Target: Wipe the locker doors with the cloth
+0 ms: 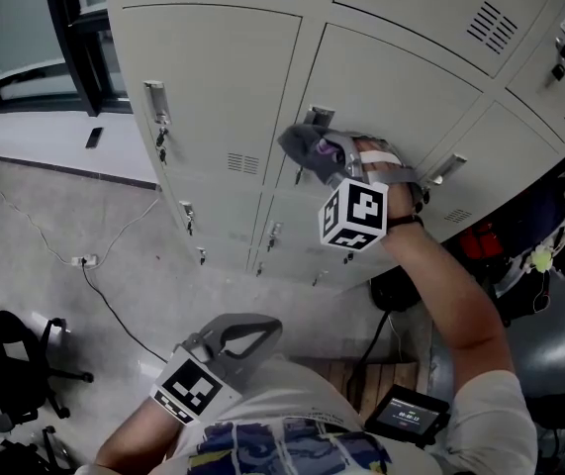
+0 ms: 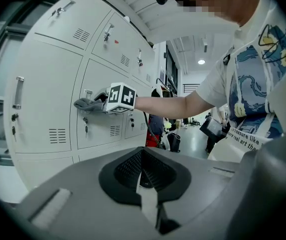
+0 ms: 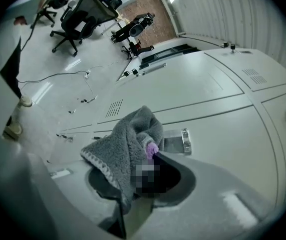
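Two grippers are in the person's hands, but only the right gripper (image 1: pixel 324 154) is up at the lockers. Its jaws are clamped on a grey fluffy cloth (image 1: pixel 300 143), which is pushed against a pale locker door (image 1: pixel 391 82) right by that door's metal handle (image 1: pixel 319 117). In the right gripper view, the cloth (image 3: pixel 125 154) bunches out of the jaws, with the handle (image 3: pixel 178 140) just beside it at three o'clock. The gripper's marker cube (image 1: pixel 353 216) sits at five o'clock of the cloth. The left gripper (image 1: pixel 237 336) hangs low by the person's chest, at seven o'clock of the right one and well apart from the doors. Its jaws are closed together with nothing between them. An office chair (image 1: pixel 15 364) stands on the floor at nine o'clock of it.
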Demonstrator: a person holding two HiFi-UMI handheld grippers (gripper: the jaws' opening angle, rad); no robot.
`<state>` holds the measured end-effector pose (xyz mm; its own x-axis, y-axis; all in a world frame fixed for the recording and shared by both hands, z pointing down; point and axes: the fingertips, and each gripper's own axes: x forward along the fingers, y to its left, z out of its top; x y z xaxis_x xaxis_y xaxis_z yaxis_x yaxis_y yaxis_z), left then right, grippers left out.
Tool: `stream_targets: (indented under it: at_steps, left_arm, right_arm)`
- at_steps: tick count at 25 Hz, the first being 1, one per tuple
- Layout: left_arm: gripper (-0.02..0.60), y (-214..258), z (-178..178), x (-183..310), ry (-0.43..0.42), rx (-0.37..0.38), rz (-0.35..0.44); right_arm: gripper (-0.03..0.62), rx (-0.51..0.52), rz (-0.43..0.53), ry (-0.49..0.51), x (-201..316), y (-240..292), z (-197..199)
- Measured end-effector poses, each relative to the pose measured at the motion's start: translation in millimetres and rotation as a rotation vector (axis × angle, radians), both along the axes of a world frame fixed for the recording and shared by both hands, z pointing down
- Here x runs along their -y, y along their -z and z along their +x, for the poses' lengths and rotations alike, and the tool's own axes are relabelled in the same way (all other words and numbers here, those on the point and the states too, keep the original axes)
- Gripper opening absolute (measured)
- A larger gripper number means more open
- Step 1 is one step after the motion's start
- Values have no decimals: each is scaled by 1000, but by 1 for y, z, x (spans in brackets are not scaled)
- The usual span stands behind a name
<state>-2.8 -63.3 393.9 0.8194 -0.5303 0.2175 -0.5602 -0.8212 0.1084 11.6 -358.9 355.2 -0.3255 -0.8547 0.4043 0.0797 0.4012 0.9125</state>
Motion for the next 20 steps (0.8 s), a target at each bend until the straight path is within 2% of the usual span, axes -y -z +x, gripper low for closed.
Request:
stream_targets:
  at_steps: [6,10,20]
  left_arm:
    - [3,-2,1,-1,-1,2,-8]
    - [3,-6,0,-3,-1,-1,-5]
    - [3,-2,5,-4,-22,4,-1]
  right_arm:
    - [103,3,-37,7,0,-17,0]
    - [103,34,-27,15,-7,-13,3]
    - [103,22,-40,-86,-15,-36,61]
